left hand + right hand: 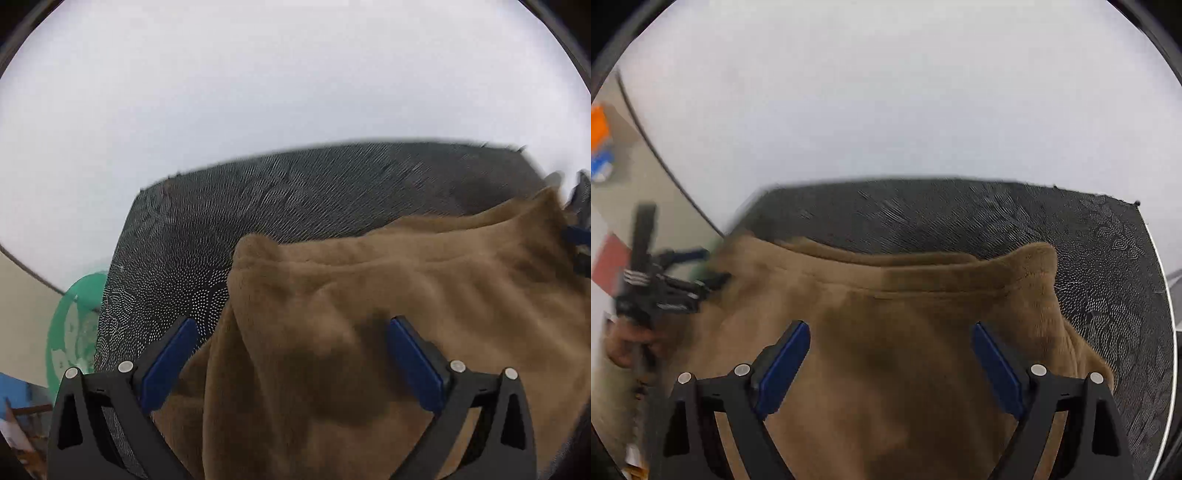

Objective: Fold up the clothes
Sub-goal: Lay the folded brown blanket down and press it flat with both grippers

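Brown garment [369, 295] fuzzy, matt fleece; dark mat [258, 206] dotted, textured cloth; white table [258, 92] smooth, matt.

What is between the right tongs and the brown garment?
Nothing visible. The right tongs hang open directly over the brown garment, which lies on the dark dotted mat; no other thing lies between them.

My brown garment [369, 314] runs off the bottom edges; far dark mat [295, 192] edge motion-smeared. In the right view, left gripper [713, 269] blurred, its opening unreadable there.
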A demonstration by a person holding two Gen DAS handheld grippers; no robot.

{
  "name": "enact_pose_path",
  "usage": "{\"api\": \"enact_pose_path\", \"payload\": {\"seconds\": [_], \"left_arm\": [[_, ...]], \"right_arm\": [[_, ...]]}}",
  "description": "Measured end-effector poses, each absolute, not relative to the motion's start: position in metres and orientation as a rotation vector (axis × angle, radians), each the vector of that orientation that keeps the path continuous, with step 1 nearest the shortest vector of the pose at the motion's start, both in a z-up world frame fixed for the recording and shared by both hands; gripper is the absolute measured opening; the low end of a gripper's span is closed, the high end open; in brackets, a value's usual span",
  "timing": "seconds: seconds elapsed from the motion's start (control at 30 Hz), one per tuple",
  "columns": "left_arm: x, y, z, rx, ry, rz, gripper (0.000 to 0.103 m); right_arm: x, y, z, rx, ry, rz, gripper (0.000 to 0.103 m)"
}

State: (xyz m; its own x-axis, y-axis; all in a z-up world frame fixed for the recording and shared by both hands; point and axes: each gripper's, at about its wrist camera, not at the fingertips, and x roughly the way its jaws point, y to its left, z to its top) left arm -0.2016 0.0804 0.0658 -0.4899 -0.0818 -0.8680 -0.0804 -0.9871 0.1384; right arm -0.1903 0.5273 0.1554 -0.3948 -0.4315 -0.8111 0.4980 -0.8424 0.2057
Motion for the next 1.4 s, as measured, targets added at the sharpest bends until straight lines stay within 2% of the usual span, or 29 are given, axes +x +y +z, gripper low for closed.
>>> {"api": "enact_pose_path", "payload": {"seconds": [0.03,0.17,0.23,0.33,0.4,0.57,0.67,0.77,0.83,0.93,0.97,1.07,1.2,1.4], "left_arm": [[-0.207,0.075,0.057,1.607,-0.226,-2.684,0.103],[-0.219,0.043,0.032,1.692,0.088,-2.72,0.103],[-0.219,0.04,0.032,1.666,0.086,-2.734,0.103],[-0.22,0.043,0.031,1.667,0.056,-2.728,0.103],[-0.219,0.04,0.033,1.64,0.105,-2.71,0.103],[-0.189,0.025,0.062,1.534,0.123,-2.717,0.103],[-0.153,0.021,0.09,1.432,0.095,-2.781,0.103],[-0.122,0.027,0.097,1.388,0.102,-2.851,0.103],[-0.103,0.037,0.094,1.394,0.093,-2.886,0.103],[-0.097,0.048,0.066,1.443,-0.016,-2.827,0.103],[-0.097,0.046,0.057,1.454,-0.003,-2.818,0.103],[-0.098,0.023,0.036,1.454,0.218,-2.844,0.103],[-0.096,0.03,0.035,1.394,0.15,-2.851,0.103],[-0.092,0.032,0.035,1.345,0.154,-2.855,0.103]], "right_arm": [[-0.199,0.528,0.146,1.321,0.106,-2.255,0.091],[-0.223,0.545,0.116,1.388,0.109,-2.322,0.091],[-0.223,0.546,0.115,1.345,0.116,-2.337,0.091],[-0.214,0.53,0.111,1.32,0.262,-2.371,0.095],[-0.213,0.525,0.111,1.32,0.291,-2.385,0.095],[-0.198,0.533,0.129,1.306,0.249,-2.412,0.095],[-0.16,0.548,0.17,1.163,0.13,-2.438,0.095],[-0.106,0.55,0.188,1.072,0.12,-2.377,0.099],[-0.08,0.549,0.178,1.077,0.17,-2.382,0.102],[-0.053,0.549,0.15,1.146,0.266,-2.413,0.102],[-0.054,0.551,0.136,1.196,0.275,-2.416,0.102],[-0.057,0.573,0.117,1.19,0.111,-2.409,0.102],[-0.051,0.568,0.118,1.198,0.176,-2.429,0.102],[-0.051,0.566,0.123,1.201,0.187,-2.434,0.102]]}}
